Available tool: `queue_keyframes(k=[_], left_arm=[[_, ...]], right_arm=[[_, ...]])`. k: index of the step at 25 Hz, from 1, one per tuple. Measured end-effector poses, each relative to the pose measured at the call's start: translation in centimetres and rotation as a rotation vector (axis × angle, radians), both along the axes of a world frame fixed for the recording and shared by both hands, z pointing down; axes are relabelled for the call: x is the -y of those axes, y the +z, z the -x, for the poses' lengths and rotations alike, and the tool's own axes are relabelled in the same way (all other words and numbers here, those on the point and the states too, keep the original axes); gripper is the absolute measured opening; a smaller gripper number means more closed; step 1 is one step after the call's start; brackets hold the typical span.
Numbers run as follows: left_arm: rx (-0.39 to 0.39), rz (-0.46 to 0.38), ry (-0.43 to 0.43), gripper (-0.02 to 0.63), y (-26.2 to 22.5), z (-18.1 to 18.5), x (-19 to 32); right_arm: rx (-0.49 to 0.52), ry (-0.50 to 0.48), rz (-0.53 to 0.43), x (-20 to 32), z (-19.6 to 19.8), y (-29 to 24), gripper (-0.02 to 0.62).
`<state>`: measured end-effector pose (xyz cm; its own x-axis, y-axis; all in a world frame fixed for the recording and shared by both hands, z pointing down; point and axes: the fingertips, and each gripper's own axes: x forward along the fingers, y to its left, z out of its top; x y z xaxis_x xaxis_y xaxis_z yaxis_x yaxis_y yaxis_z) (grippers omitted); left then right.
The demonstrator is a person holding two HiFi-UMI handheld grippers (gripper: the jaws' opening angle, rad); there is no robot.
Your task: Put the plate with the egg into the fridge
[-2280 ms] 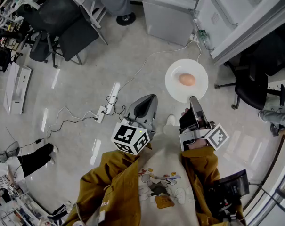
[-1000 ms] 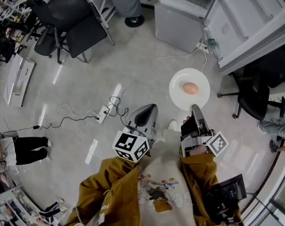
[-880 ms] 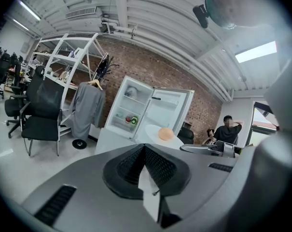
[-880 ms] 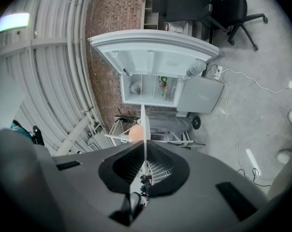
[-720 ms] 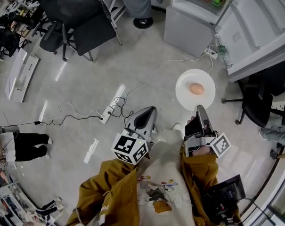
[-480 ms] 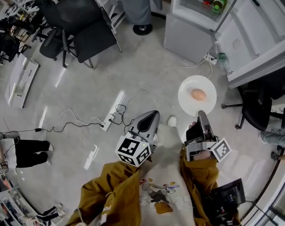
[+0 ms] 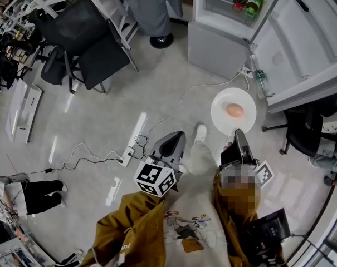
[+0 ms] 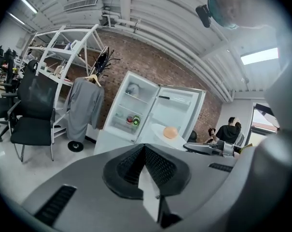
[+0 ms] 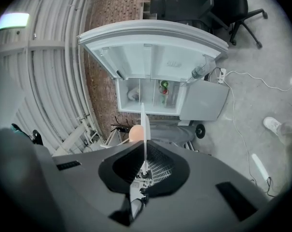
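A white plate (image 7: 224,115) carrying a brown egg (image 7: 234,110) is held level over the floor, and my right gripper (image 7: 238,134) is shut on its near rim. In the right gripper view the plate (image 9: 144,122) shows edge-on between the pads, the egg (image 9: 134,133) on its left. The open fridge (image 7: 226,4) stands ahead, its door (image 7: 302,38) swung right and shelves with items visible. My left gripper (image 7: 177,137) hangs left of the plate, shut and empty. From the left gripper (image 8: 144,148) view, the plate (image 8: 159,131), egg (image 8: 170,132) and fridge (image 8: 133,112) lie ahead.
Black office chairs (image 7: 82,43) stand at the left. A power strip with white cables (image 7: 129,152) lies on the floor, one cable running to the fridge base. A person's grey trouser legs (image 7: 146,10) stand beside the fridge. Another black chair (image 7: 307,132) is at the right.
Both grippers and the plate have moved towards the fridge, which now shows larger and nearer at the top. The grip on the plate is unchanged.
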<state>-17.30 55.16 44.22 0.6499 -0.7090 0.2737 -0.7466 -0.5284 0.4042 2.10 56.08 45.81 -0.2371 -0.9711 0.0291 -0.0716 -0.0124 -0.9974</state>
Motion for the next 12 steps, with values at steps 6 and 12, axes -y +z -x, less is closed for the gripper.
queue_keyframes(k=[6,12], left_arm=[[0.018,-0.019,0.01,0.008,-1.0,-4.2,9.6],[0.038,-0.022,0.011,0.008,-1.7,-8.8,17.4]], right_arm=[[-0.01,-0.011,-0.011,8.8,-4.1,-0.4,0.02],[0.019,-0.044,-0.046,17.2,-8.0,-1.5,0.02]])
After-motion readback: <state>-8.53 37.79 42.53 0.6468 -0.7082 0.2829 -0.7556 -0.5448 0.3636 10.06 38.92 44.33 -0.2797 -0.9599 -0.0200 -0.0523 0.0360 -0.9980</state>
